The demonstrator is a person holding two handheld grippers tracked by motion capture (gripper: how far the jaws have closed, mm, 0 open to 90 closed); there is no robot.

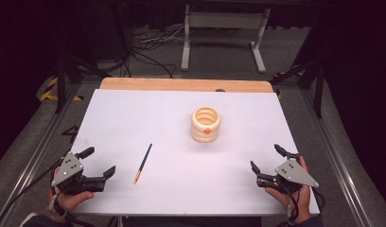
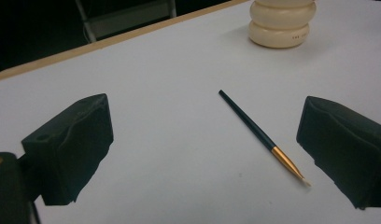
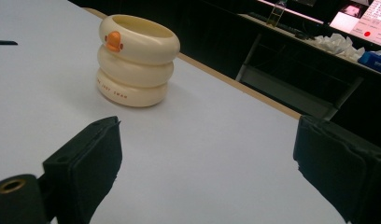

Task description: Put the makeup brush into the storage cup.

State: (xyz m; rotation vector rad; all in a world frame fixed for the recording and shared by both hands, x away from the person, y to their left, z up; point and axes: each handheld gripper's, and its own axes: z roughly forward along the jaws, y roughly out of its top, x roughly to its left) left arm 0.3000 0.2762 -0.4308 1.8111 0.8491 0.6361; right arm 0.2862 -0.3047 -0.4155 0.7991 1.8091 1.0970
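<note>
One holder (image 3: 135,60) label unreadable; brush (image 3: 4,42) cut off at edge.

Paintbrush (image 2: 258,132) lies on white table (image 2: 170,93) between parted jaws.

White table (image 1: 134,113), cables (image 1: 153,45) on floor behind.

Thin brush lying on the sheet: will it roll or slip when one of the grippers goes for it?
The brush is probably stiff: it lies dead straight. Its thin, round-looking handle lies flat on the smooth white table, so a sideways nudge would likely roll it. The tapered gold ferrule looks slick; the dark handle is likely the safer place to pinch. Both grippers are open and clear of it.
</note>
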